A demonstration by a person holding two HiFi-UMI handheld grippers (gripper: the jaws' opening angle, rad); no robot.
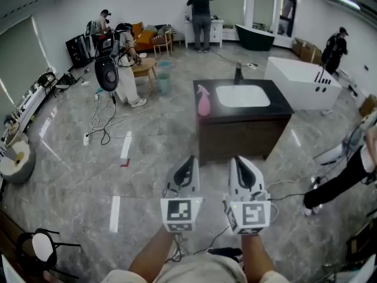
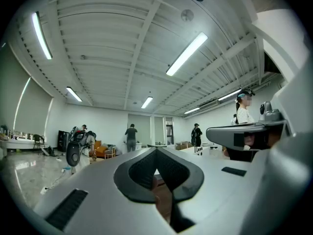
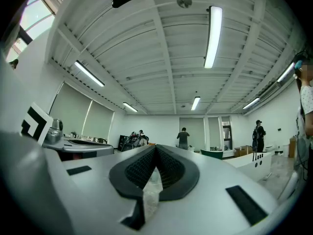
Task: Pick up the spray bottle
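Observation:
The pink spray bottle [image 1: 203, 101] stands upright at the left edge of a dark vanity counter [image 1: 281, 104] with a white basin [image 1: 242, 96]. A black faucet [image 1: 238, 73] rises behind the basin. My left gripper [image 1: 188, 158] and right gripper [image 1: 237, 159] are held side by side, well short of the cabinet and pointing toward it. Both are shut with nothing in them. In the left gripper view the pads [image 2: 142, 173] meet at the tip of the left gripper [image 2: 156, 151]. In the right gripper view the right gripper [image 3: 156, 148] is likewise closed. The bottle does not show in either gripper view.
A white bathtub [image 1: 303, 81] stands to the right of the vanity. A person's leg [image 1: 339, 178] reaches in from the right. Cables [image 1: 103, 119] trail across the floor at left, near a person with equipment [image 1: 123, 63]. A chair [image 1: 41, 246] is at lower left.

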